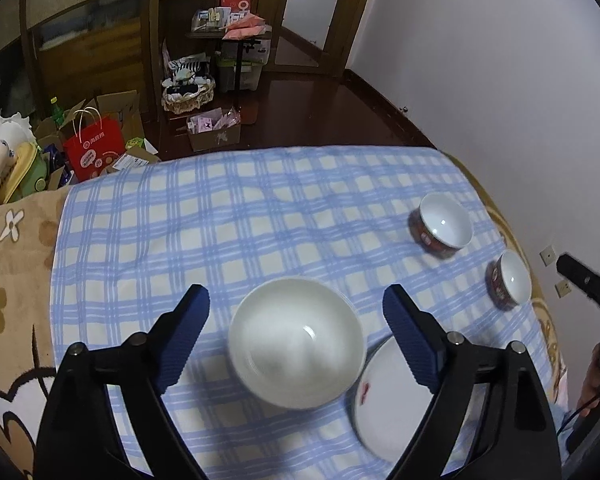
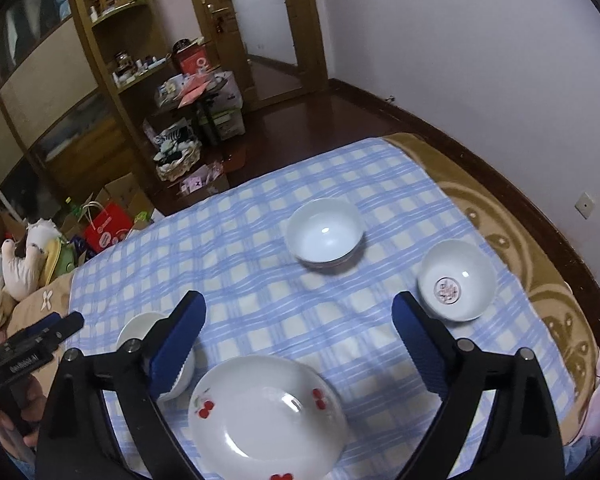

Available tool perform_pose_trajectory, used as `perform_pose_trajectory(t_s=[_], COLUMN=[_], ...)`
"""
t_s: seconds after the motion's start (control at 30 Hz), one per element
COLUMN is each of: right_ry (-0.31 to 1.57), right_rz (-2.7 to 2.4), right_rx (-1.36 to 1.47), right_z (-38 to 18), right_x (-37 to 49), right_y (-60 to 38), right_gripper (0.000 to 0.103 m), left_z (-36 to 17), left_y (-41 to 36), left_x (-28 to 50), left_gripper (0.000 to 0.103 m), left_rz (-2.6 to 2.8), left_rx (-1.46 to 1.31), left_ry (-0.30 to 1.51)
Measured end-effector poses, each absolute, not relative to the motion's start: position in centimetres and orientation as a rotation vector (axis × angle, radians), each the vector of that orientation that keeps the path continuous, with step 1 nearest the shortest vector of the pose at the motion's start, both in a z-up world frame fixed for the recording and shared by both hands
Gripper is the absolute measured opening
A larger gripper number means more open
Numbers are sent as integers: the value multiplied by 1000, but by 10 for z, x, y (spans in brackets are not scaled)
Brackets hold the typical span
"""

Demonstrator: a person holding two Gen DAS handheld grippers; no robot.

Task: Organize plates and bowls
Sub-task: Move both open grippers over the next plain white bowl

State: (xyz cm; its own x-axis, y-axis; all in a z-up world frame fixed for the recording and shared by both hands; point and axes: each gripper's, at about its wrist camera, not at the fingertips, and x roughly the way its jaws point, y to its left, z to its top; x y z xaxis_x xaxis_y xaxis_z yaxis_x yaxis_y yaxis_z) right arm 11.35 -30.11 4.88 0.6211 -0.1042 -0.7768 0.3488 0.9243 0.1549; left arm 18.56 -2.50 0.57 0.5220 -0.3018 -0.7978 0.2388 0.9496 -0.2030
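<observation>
In the left wrist view a plain white bowl sits on the blue checked cloth, below and between the blue pads of my left gripper, which is open and clear of it. A white plate with red cherries lies just right of that bowl, partly behind my right-hand finger. In the right wrist view the cherry plate lies under my right gripper, open and holding nothing. The white bowl shows partly behind its left finger.
Two small bowls with red patterned outsides stand near the cloth's right edge. The right wrist view shows a white bowl and a bowl with a red emblem inside farther back. Floor clutter lies beyond the far edge.
</observation>
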Motion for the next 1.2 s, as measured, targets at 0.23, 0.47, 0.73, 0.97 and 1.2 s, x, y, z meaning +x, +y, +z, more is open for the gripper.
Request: perform_pose_trajectory(t_s=[0.23, 0.47, 0.73, 0.97, 1.2], right_ry=[846, 786, 764, 795, 844], right_rz=[-268, -246, -256, -276, -265], right_rx=[290, 307, 223, 217, 288], right_z=[57, 61, 52, 23, -14], right_x=[132, 158, 193, 209, 227], right_y=[-327, -349, -367, -383, -403], right_gripper=[99, 99, 99, 87, 68], left_z=[35, 49, 42, 20, -23], left_y=[-68, -112, -161, -199, -231], left_x=[207, 238, 275, 304, 330], left_gripper=[91, 91, 91, 90, 90], left_rz=[-358, -466, -495, -520, -523], left_rx=[-34, -19, 31, 29, 79], left_ry=[942, 884, 903, 942, 1012])
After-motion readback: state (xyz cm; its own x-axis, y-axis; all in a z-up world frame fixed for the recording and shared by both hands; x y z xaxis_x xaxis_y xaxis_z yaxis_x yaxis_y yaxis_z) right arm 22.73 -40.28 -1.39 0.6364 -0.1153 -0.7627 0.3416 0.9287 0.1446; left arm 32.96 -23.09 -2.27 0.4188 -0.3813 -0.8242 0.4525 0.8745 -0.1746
